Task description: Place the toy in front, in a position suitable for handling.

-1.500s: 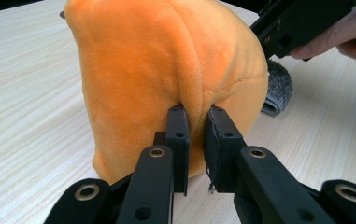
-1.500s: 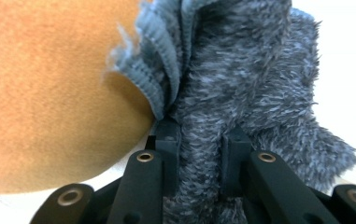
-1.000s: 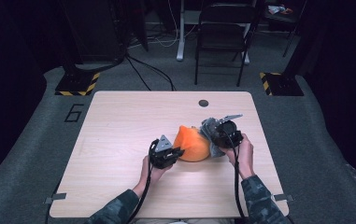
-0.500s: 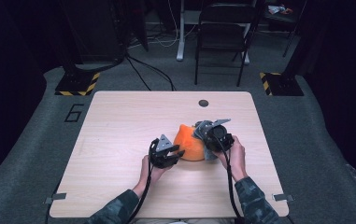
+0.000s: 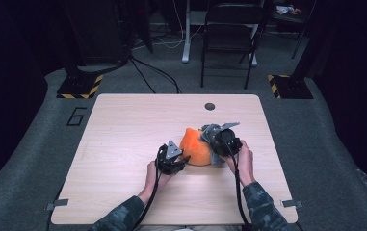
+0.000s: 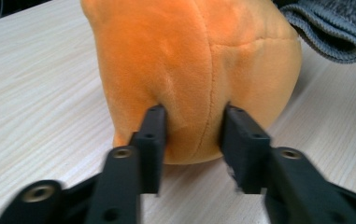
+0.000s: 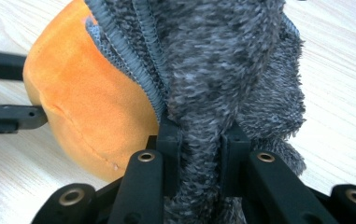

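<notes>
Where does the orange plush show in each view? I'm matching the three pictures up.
High view: orange plush right of table centre, between the grippers.
Left gripper view: upper centre, pinched by the jaws.
Right gripper view: left side, behind the grey cloth.
Shared landmark: the grey cloth, at the plush's right.

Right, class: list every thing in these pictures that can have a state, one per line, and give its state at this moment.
orange plush: on the table, pinched at one side by the left gripper.
grey cloth: bunched against the plush, clamped in the right gripper.
left gripper: jaws pressing into the plush, having just opened a little from a tighter squeeze.
right gripper: shut on the cloth.
folding chair: unfolded, standing beyond the table.
</notes>
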The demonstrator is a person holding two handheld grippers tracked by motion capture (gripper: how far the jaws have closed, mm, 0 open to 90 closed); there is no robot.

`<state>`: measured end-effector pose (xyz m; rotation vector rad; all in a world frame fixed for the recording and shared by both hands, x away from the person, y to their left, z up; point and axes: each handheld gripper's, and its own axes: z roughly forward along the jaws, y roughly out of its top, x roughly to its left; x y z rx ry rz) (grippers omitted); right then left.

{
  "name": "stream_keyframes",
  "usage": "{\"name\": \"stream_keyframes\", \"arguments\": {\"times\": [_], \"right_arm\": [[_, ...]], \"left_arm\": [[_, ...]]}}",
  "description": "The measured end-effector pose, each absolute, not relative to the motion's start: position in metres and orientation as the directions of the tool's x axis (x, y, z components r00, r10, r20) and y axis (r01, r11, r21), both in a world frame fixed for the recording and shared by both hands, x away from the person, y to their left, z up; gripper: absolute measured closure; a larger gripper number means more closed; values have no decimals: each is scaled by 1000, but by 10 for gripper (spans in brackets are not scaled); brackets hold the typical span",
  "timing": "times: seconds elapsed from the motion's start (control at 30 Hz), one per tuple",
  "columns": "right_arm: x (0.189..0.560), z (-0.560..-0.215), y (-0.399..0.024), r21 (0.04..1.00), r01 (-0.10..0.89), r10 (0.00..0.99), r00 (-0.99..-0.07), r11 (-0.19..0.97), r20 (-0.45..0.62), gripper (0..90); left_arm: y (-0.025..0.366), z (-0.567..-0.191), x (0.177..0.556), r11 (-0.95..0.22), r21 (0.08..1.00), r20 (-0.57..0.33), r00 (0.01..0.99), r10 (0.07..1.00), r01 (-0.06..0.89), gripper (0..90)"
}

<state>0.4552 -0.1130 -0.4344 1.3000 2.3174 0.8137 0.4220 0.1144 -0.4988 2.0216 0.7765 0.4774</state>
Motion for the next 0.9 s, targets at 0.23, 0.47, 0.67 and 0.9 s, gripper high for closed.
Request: {"name": "stream_keyframes", "arguments": {"times": [0.23,0.47,0.67,0.9], "right_arm": [[455,-432,-114,641,653,863,-505,403,-28,742],[455,-425,-120,649,661,879,-476,376,-25,742],[457,-424,-126,662,664,884,-467,346,6,740],[440,-400,-106,721,594,849,-529,357,16,739]], "left_arm": [[116,-497,421,-389,859,15,742,670,333,808],[116,-481,417,-339,863,-69,752,655,374,829],[117,-478,417,-323,866,-85,749,657,381,828],[116,-479,417,-333,867,-72,754,652,371,818]]}}
